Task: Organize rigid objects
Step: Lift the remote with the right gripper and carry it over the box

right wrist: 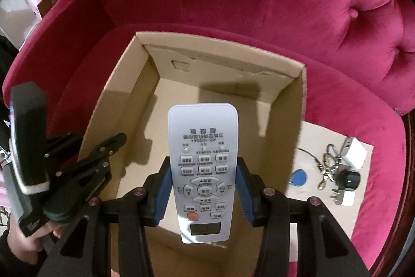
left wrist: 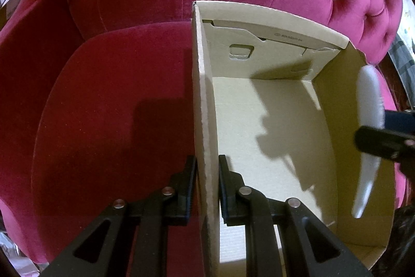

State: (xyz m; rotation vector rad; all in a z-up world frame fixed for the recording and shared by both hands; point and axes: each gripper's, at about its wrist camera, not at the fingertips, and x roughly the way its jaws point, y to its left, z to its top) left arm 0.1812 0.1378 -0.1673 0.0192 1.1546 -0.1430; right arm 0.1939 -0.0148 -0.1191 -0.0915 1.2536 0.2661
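Each black hand-held gripper [right wrist: 205,188] has blue ribbed pads [right wrist: 162,196] and round metal rivets [right wrist: 268,190]

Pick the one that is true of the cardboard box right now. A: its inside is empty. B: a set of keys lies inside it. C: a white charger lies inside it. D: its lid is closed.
A: the cardboard box is open with a bare floor; the remote is held above it in the right gripper, and the keys lie outside.

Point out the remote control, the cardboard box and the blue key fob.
remote control [right wrist: 202,168], right wrist view, on its button face.
cardboard box [right wrist: 295,105], right wrist view, on its right inner wall.
blue key fob [right wrist: 298,177], right wrist view, on its flat blue face.
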